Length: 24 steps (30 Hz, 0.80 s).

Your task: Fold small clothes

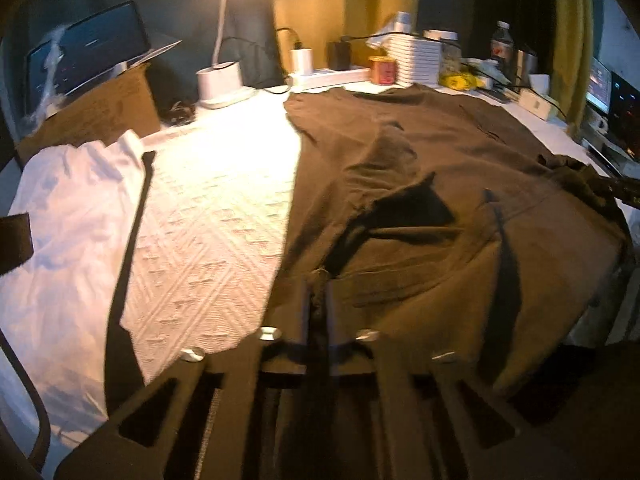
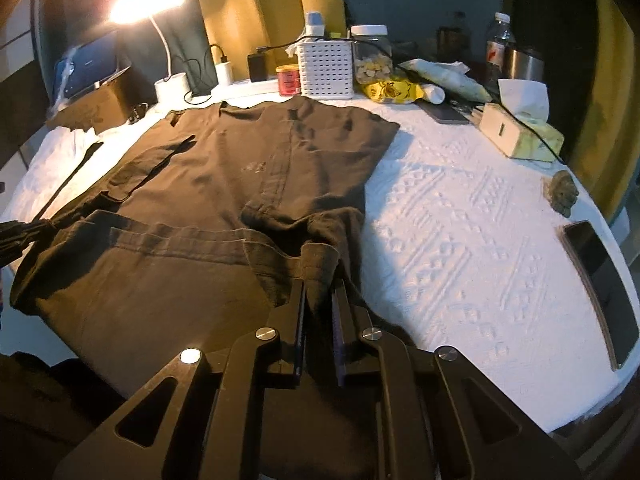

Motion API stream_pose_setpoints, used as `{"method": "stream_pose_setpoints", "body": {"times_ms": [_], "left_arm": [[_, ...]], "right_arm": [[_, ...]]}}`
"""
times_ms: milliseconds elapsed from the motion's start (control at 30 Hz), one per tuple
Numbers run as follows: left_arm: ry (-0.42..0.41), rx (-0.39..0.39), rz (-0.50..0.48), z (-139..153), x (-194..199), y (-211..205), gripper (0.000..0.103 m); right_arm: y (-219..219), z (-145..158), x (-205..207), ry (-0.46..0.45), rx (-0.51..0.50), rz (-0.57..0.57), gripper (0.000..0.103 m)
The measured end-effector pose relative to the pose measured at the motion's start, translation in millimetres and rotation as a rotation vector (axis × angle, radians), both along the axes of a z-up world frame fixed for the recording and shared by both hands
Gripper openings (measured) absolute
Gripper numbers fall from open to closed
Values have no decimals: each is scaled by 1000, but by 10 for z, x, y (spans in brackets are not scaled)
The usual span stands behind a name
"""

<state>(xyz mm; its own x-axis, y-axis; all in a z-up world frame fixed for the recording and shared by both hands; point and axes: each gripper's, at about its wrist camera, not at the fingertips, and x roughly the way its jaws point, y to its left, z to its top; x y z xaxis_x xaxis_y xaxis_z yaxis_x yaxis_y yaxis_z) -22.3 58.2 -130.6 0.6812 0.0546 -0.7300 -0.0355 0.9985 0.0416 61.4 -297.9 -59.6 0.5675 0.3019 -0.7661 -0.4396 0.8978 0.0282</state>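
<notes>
A dark brown T-shirt [image 2: 224, 184] lies spread across a surface [image 2: 460, 216] covered with a white cloth woven in raised diamond patterns. The shirt's near hem is bunched and rumpled, with a stitched band running across it and a small pale mark on the chest.

The right gripper [image 2: 318, 296] pinches a fold of the shirt's near edge, with fabric pressed between its black fingers. The left gripper [image 1: 318, 292] has its fingers nearly together, clamped on a thin bit of the shirt's edge at the opposite side.

A white garment [image 1: 68, 216] lies crumpled to the left of the shirt. Along the back edge stand a lit white desk lamp [image 2: 168, 52], a white perforated basket [image 2: 327, 68], a red tin [image 2: 289, 80], a clear jar with a white lid [image 2: 372, 56], a plastic bottle [image 2: 499, 46] and a tissue box [image 2: 520, 132]. A dark phone [image 2: 604, 288] lies at the right. Yellow curtains hang behind. No label is legible.
</notes>
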Motion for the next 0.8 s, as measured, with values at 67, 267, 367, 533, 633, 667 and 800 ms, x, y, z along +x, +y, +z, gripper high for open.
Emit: {"method": "stream_pose_setpoints", "body": {"times_ms": [67, 267, 367, 533, 633, 667, 800], "left_arm": [[-23, 14, -13, 52, -36, -49, 4], [-82, 11, -15, 242, -122, -60, 3], [-110, 10, -11, 329, -153, -54, 3], [-161, 15, 10, 469, -204, -10, 3], [-190, 18, 35, 540, -236, 31, 3], [-198, 20, 43, 560, -241, 49, 3], [-225, 25, 65, 636, -233, 109, 3]], "right_arm": [[11, 1, -20, -3, 0, 4, 12], [-2, 143, -70, -50, 7, 1, 9], [-33, 250, -90, -84, 12, -8, 9], [-93, 408, -106, -124, 15, -29, 9], [-148, 485, -98, -140, 15, -41, 9], [-156, 503, -100, -144, 15, -43, 9], [-182, 558, -89, -153, 13, -50, 9]]}}
